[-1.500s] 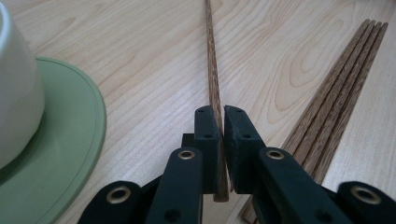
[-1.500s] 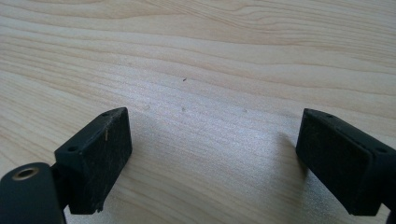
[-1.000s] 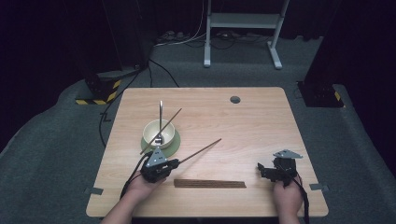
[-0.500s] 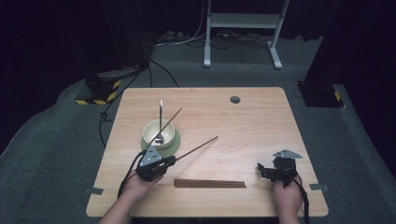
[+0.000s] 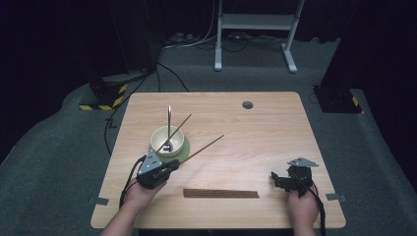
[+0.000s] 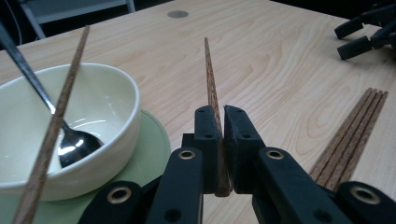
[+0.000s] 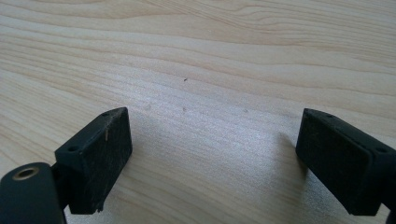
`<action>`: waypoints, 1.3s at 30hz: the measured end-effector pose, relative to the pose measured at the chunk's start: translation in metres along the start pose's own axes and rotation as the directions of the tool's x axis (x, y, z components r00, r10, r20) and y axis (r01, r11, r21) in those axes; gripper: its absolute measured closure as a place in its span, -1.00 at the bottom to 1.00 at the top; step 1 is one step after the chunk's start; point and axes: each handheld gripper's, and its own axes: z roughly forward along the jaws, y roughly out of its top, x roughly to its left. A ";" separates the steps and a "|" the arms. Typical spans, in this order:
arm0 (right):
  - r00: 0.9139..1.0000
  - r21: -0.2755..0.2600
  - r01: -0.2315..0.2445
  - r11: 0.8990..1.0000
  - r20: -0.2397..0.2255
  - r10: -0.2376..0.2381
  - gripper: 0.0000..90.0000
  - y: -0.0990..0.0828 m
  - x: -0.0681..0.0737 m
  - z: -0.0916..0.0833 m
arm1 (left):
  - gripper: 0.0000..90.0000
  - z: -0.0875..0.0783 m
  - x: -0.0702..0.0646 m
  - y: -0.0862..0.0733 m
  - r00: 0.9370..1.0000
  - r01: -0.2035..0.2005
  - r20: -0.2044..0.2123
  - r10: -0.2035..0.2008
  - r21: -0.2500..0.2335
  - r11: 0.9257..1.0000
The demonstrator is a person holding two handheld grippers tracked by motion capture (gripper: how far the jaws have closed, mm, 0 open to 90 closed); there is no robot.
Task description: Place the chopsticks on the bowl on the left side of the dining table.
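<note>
The person's left hand point(image 5: 139, 192) comes in from the bottom edge and holds the left gripper point(image 6: 218, 122) low over the table point(image 5: 275, 128), aimed forward and to the right. Its jaws are closed tight on the thick end of a chopstick point(image 6: 211, 79), which sticks out beyond them. The right hand point(image 5: 301, 206) holds the right gripper point(image 7: 212, 154) near the table's front right part, jaws spread wide apart just above the wood, with nothing between them.
</note>
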 end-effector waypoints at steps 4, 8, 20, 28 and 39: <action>1.000 0.000 0.000 1.000 0.000 0.000 -0.76 0.000 0.000 0.000 | 0.87 -0.004 0.005 0.000 1.000 0.014 -0.023 -0.014 -0.012 1.000; 1.000 0.000 0.000 1.000 0.000 0.000 -0.76 0.000 0.000 0.000 | 0.87 -0.009 0.011 0.000 0.999 0.030 -0.040 -0.031 -0.022 0.999; 1.000 0.000 0.000 1.000 0.000 0.000 -0.76 0.000 0.000 0.000 | 0.87 -0.017 0.024 -0.002 0.994 0.054 -0.094 -0.058 -0.043 0.998; 1.000 0.000 0.000 1.000 0.000 0.000 -0.76 0.000 0.000 0.000 | 0.87 -0.021 0.033 -0.005 0.989 0.074 -0.128 -0.079 -0.049 0.996; 1.000 0.000 0.000 1.000 0.000 0.000 -0.76 0.000 0.000 0.000 | 0.87 -0.023 0.040 -0.008 0.973 0.151 -0.161 -0.164 -0.092 0.984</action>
